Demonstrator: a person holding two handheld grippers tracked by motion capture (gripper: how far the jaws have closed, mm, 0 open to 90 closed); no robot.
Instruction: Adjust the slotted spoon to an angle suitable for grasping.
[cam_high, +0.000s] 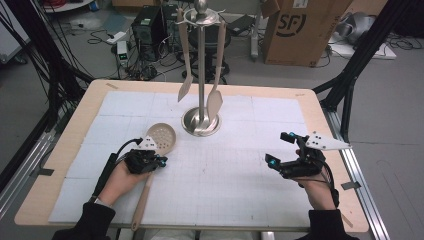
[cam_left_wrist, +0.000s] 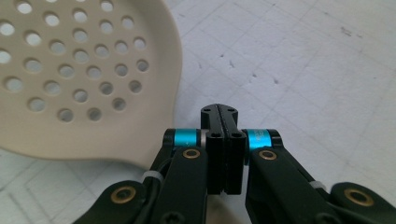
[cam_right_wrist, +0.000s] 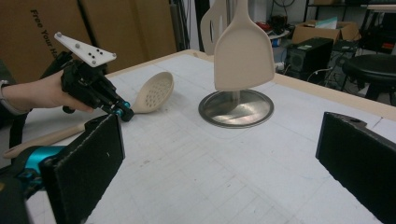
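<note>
Currently I see the left hand-held gripper (cam_high: 161, 161), jaws fully closed on nothing, beside the skimmer (cam_high: 161, 138) lying toward the bench's left edge; right hand-held gripper (cam_high: 279, 149) gapes wide.

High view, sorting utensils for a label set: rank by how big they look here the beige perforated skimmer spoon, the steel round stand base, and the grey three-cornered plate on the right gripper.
1. Beige perforated skimmer spoon, counting its long handle.
2. Steel round stand base.
3. Grey three-cornered plate on the right gripper; close to the base, so this order is unsure.
</note>
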